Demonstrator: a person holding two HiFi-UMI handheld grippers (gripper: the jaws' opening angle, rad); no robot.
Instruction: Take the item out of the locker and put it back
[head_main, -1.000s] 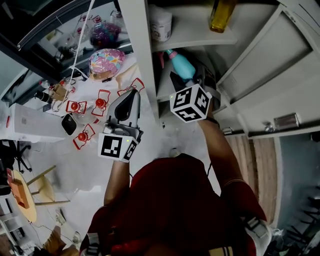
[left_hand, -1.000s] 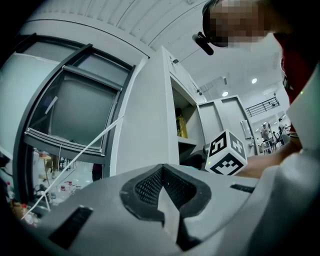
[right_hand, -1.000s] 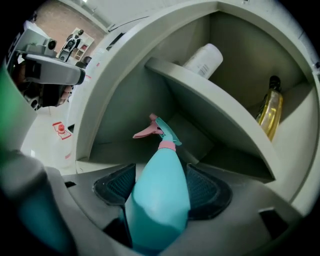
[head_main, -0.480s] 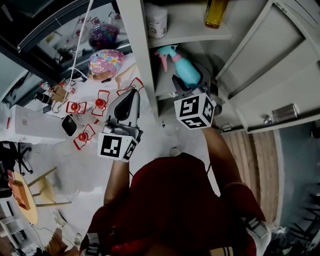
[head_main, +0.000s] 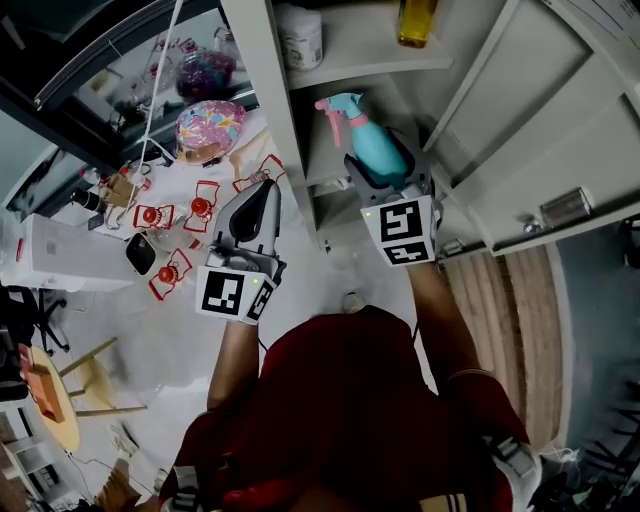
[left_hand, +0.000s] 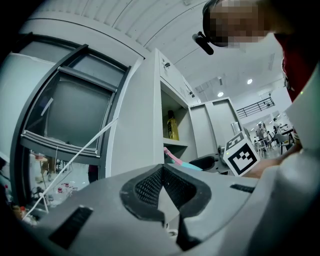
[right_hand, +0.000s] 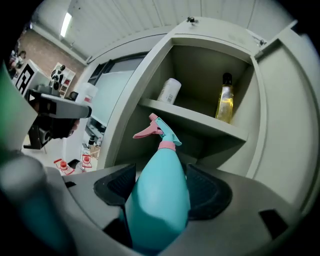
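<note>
Drawn back since a second ago, the right gripper (right_hand: 159, 194) pinches the spray bottle (head_main: 374, 150) by its body, nozzle ahead of the jaws, at the locker (head_main: 262, 110) mouth. The left gripper (left_hand: 163, 193) idles beside it, jaws pressed together. A level pull should clear the shelf (right_hand: 200, 123) above.

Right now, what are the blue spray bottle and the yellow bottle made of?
The spray bottle: probably plastic, smooth and a bit shiny, solid teal, not see-through. The yellow bottle: clear glass or plastic, hard to say which; light shows through the yellow.
</note>
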